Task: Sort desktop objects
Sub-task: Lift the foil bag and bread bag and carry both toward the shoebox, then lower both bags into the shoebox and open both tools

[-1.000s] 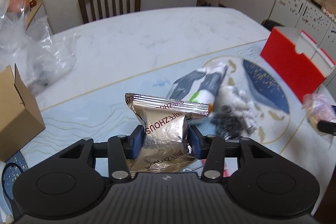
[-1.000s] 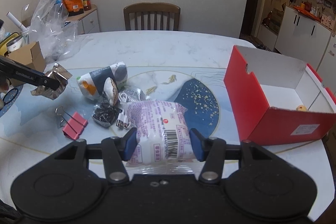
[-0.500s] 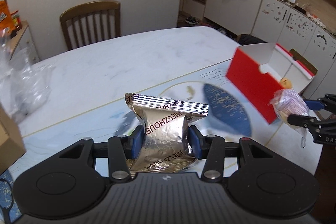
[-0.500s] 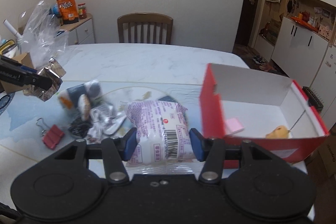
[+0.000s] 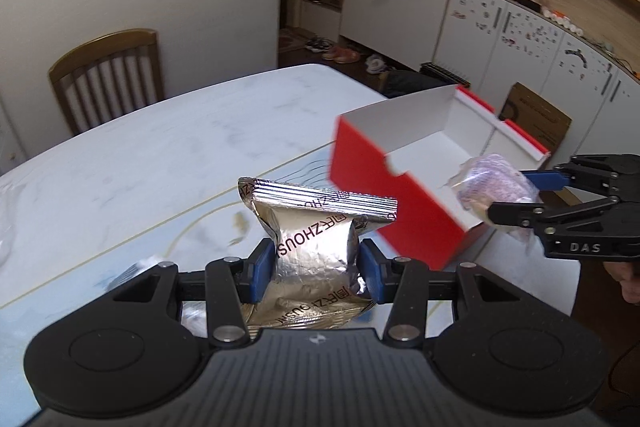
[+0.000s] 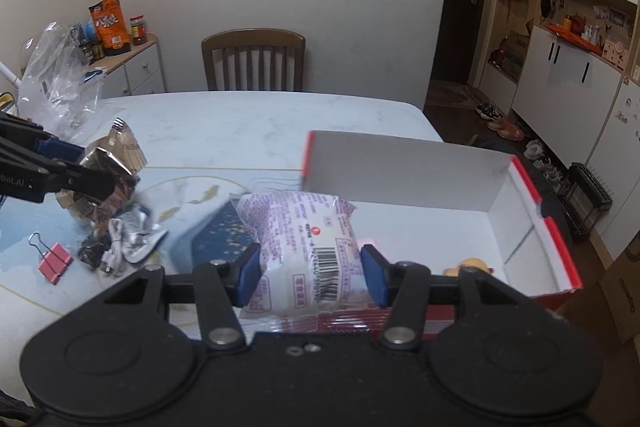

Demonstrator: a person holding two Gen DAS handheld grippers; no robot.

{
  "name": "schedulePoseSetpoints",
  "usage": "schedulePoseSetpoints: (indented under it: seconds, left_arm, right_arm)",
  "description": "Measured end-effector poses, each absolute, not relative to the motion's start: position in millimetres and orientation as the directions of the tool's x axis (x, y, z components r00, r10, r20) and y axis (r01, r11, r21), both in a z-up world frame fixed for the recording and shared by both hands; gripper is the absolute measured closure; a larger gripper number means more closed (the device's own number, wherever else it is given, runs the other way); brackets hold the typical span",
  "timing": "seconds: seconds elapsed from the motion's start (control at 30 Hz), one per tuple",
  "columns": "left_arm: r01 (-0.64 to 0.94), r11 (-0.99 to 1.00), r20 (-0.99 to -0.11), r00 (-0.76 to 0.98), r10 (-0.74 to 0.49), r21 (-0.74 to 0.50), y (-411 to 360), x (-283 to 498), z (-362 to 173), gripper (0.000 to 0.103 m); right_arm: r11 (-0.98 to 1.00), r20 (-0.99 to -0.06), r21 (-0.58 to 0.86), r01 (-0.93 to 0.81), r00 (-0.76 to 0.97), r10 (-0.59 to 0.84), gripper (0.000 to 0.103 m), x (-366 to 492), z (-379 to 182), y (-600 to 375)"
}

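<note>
My left gripper [image 5: 316, 269] is shut on a silver foil packet [image 5: 316, 239] and holds it above the table, left of the red box [image 5: 376, 187]. It also shows in the right wrist view [image 6: 106, 167]. My right gripper [image 6: 312, 275] is shut on a white-and-purple snack bag [image 6: 308, 243], held over the near wall of the red box [image 6: 520, 227]. The same bag shows in the left wrist view [image 5: 496, 185] at the box's right end. A small yellow item [image 6: 468, 265] lies inside the box.
A pink binder clip [image 6: 54, 261], a white cable and crumpled wrappers [image 6: 124, 239] lie on the table's left part. A clear plastic bag [image 6: 56, 83] sits at the far left. A wooden chair [image 6: 254, 61] stands behind the table. A cardboard box [image 5: 536, 119] stands on the floor.
Both grippers have moved right toward the red box with their packets. The right gripper's bag now hangs over the box's near wall; the left gripper's packet is closer to the box.
</note>
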State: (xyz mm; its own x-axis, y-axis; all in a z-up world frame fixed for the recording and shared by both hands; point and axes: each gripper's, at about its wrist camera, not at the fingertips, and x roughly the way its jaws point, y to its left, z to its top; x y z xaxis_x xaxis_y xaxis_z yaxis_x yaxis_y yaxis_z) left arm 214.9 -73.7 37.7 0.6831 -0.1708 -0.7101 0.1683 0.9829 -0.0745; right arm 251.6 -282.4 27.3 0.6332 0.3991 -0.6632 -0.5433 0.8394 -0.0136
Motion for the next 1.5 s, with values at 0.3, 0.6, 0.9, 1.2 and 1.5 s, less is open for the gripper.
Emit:
schedulePoseSetpoints:
  seconds: [0.3, 0.6, 0.9, 1.2, 1.5]
  left_arm:
    - [0.287, 0.957, -0.718, 0.660, -0.222, -0.032, -154, 259, 41, 0.058]
    - [0.403, 0.915, -0.763, 0.591, -0.260, 0.000, -217, 306, 33, 0.058]
    - [0.428, 0.904, -0.809, 0.536, -0.241, 0.014, -253, 358, 13, 0.058]
    - [0.400, 0.917, -0.870, 0.455, -0.189, 0.010, -268, 394, -17, 0.058]
    - [0.417, 0.908, -0.908, 0.394, -0.144, 0.037, -279, 412, -42, 0.058]
  right_arm:
    - [0.847, -0.671, -0.049, -0.529, 0.646, 0.364, 0.051, 289, 31, -325]
    - [0.850, -0.701, -0.066, -0.522, 0.631, 0.333, 0.051, 343, 29, -348]
    - [0.865, -0.766, -0.059, -0.497, 0.578, 0.280, 0.051, 395, 10, -359]
    - [0.883, -0.841, -0.026, -0.469, 0.488, 0.234, 0.051, 440, -16, -350]
    - [0.882, -0.898, -0.031, -0.470, 0.400, 0.181, 0.051, 466, -52, -334]
